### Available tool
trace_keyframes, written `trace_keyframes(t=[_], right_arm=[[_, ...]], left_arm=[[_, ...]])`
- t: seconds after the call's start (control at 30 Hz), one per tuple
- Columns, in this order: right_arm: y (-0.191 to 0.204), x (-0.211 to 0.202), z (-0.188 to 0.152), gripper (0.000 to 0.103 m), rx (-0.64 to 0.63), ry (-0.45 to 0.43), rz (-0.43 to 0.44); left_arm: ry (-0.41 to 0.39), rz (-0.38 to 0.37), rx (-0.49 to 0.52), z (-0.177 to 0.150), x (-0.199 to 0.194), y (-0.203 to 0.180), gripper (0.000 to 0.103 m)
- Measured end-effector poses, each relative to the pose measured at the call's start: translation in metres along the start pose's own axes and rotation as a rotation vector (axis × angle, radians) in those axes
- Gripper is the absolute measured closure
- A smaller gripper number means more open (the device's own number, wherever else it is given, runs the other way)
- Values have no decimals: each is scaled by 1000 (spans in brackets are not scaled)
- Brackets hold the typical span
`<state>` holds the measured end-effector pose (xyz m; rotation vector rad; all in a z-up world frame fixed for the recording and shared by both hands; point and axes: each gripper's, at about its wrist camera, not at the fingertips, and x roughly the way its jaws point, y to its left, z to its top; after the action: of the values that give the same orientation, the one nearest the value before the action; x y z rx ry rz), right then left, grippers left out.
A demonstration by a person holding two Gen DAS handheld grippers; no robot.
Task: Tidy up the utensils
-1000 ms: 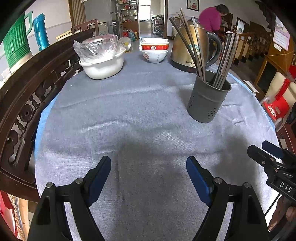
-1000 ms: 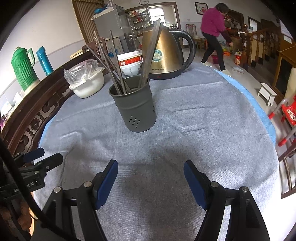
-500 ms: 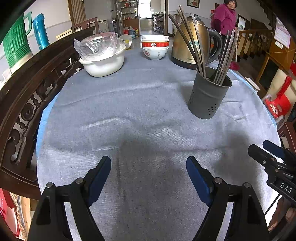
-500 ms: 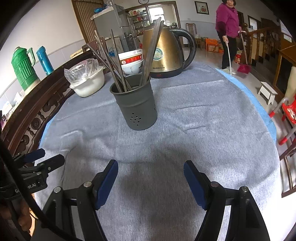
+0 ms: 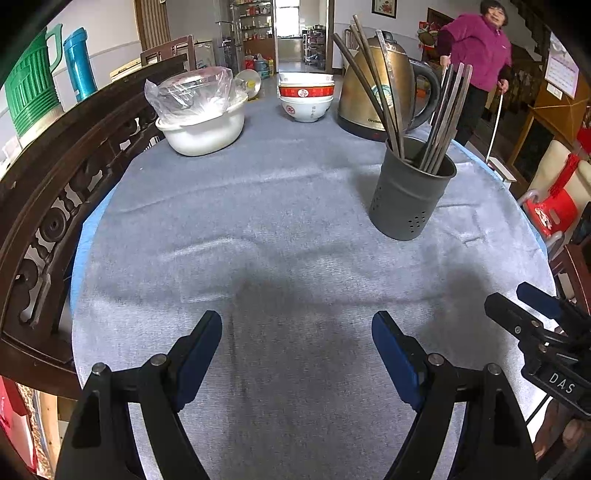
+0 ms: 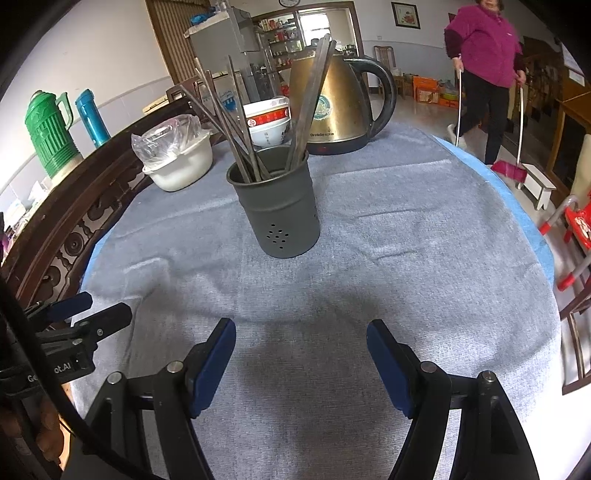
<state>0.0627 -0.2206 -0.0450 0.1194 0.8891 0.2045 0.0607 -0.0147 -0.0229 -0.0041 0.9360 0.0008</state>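
The left gripper (image 5: pixel 297 347) and the right gripper (image 6: pixel 301 354) have not moved; both have their blue fingers spread wide with nothing between them, over the grey tablecloth (image 5: pixel 280 221). The dark grey metal holder (image 6: pixel 275 206) full of long metal chopsticks (image 6: pixel 236 122) stands where it was, near the gold kettle (image 6: pixel 332 107). Only the person in the purple top (image 6: pixel 484 44) has walked closer, holding a broom.

White walls, a carved dark wooden chair back (image 5: pixel 55 206), and a bright far window (image 5: pixel 286 16).
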Motion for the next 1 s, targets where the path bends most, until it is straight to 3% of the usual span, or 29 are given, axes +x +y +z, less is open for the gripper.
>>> trace_keyframes(t=[0.8, 1.0], right_arm=[[8, -4, -7, 26, 3, 3, -26], [9, -19, 2, 26, 3, -55, -48]], left_arm=[[-9, -6, -19, -2, -4, 8, 19], [-50, -26, -52, 7, -16, 9, 19]])
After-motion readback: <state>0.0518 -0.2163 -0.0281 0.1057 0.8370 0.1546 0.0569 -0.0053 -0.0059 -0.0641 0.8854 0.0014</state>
